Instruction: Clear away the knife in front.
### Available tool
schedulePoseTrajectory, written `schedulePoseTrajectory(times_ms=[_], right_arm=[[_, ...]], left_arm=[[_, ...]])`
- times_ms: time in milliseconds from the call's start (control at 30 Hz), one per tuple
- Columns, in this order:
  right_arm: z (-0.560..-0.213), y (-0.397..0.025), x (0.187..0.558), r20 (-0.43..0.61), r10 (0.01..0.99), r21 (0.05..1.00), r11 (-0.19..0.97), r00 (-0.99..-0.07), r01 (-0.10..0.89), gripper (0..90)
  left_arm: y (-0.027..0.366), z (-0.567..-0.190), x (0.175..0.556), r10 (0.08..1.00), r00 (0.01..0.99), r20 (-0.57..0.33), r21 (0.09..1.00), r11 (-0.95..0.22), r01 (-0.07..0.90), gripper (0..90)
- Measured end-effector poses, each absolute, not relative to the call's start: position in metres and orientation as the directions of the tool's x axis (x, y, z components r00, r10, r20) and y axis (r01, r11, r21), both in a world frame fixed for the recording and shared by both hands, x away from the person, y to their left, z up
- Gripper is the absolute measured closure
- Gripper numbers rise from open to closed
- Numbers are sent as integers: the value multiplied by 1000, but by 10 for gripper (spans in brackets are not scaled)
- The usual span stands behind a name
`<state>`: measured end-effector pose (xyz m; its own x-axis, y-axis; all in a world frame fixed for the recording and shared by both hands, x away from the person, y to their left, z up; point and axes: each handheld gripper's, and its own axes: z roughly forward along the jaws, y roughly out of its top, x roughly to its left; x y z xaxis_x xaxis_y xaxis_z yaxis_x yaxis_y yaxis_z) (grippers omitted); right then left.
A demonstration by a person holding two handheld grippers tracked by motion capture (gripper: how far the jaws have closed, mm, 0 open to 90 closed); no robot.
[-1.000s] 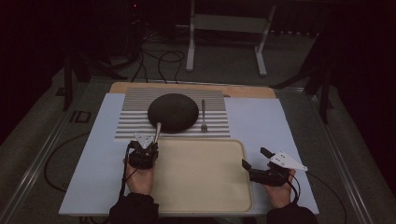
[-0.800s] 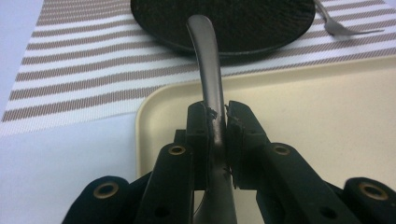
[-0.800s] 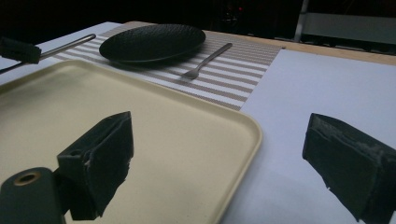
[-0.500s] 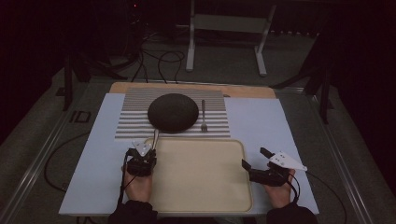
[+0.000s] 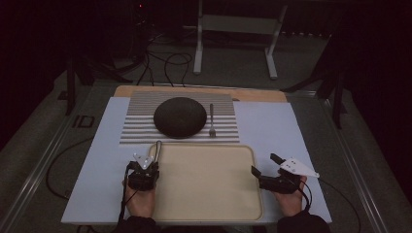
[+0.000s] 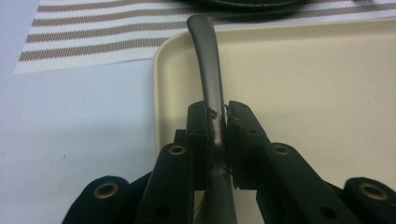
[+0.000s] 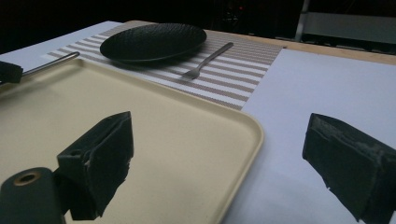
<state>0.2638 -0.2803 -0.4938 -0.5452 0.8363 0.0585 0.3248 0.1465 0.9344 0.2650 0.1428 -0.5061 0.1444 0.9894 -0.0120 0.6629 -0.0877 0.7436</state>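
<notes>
My left gripper (image 5: 151, 164) (image 6: 217, 114) is shut on a grey metal piece of cutlery (image 6: 208, 60) (image 5: 158, 147). Its curved handle end points away over the left rim of the beige tray (image 5: 209, 184) (image 6: 303, 84); the working end is hidden behind the jaws. At the tray's right edge my right gripper (image 5: 266, 165) (image 7: 219, 123) is open, jaws wide apart, nothing between them. In the right gripper view the handle (image 7: 51, 63) reaches over the tray's far corner.
A black plate (image 5: 180, 116) (image 7: 154, 41) sits on a striped placemat (image 5: 141, 126) beyond the tray, with a fork (image 5: 212, 121) (image 7: 208, 60) lying to its right. A pale cloth (image 5: 272, 126) covers the table. Cables and a metal stand are on the floor behind.
My left gripper has drawn back toward the near table edge with the cutlery in it, away from the plate. The right gripper has stayed put.
</notes>
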Motion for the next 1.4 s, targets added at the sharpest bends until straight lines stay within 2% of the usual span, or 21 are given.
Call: schedulePoseTrajectory(times_ms=[367, 667, 733, 867, 1033, 1133, 1400], right_arm=[[-494, -280, 264, 57, 836, 934, 148, -545, 325, 86], [-494, -279, 263, 60, 835, 933, 148, -547, 327, 86], [-494, -279, 263, 60, 835, 933, 147, -547, 327, 86], [-494, -279, 263, 59, 835, 934, 148, -548, 326, 86], [-494, -279, 264, 58, 835, 934, 149, -547, 326, 86], [-494, -279, 264, 57, 835, 933, 150, -548, 326, 86], [-494, -277, 265, 56, 834, 933, 153, -549, 327, 86]], left_arm=[[144, -511, 253, 992, 124, -23, 723, -69, 687, 809], [139, -511, 249, 992, 124, 23, 724, -102, 683, 820], [138, -509, 249, 991, 131, 36, 728, -116, 675, 746], [142, -509, 250, 987, 160, -7, 755, -99, 648, 582], [146, -506, 251, 981, 190, -38, 775, -91, 625, 423], [146, -504, 251, 978, 207, -35, 781, -103, 616, 347], [151, -499, 252, 961, 271, -62, 813, -109, 573, 218]])
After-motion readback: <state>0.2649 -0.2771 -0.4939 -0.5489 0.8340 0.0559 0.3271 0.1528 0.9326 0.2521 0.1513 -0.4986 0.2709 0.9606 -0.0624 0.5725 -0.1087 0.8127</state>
